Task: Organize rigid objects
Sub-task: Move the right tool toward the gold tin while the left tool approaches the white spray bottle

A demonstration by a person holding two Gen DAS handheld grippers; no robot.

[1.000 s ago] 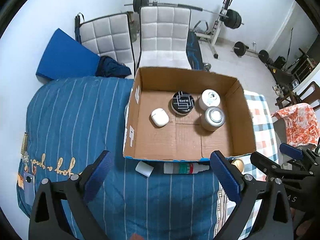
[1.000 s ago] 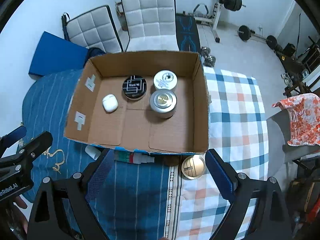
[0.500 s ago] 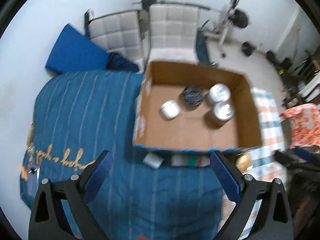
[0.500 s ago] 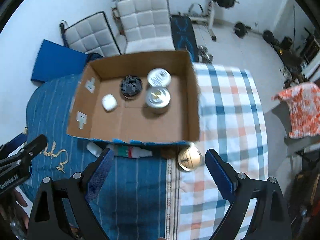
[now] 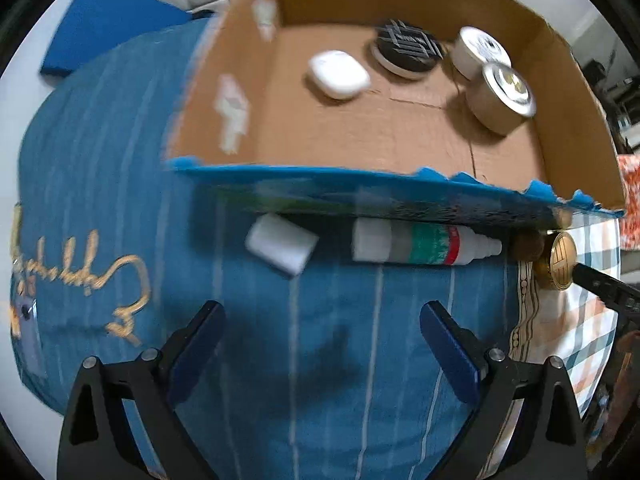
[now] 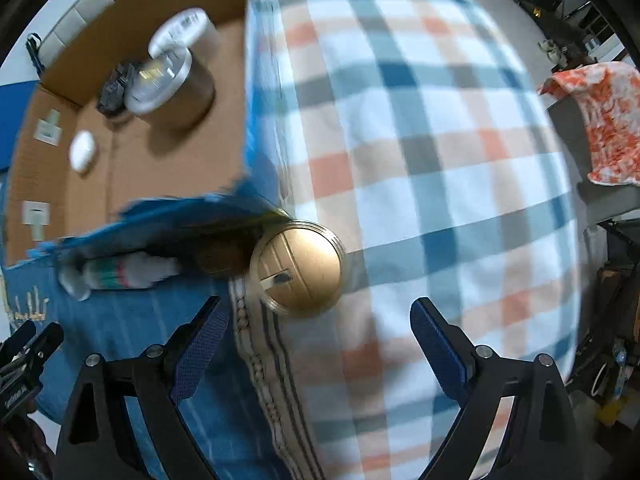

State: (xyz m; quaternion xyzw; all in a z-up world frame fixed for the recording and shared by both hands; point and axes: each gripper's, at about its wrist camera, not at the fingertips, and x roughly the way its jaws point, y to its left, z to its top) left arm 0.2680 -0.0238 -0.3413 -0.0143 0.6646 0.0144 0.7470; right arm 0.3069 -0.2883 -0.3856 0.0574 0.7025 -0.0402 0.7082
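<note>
Jaws wide (both); bottle point(image 5: 424, 245) nozzle rightward

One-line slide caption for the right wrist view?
Open right gripper above gold-lidded jar beside the cardboard box.

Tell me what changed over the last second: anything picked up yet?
Both came down toward the bed: the left hand-held gripper over the white cap and bottle, the right hand-held gripper over the gold lid. Nothing grasped; both stay open. The items in the cardboard box haven't moved.
</note>
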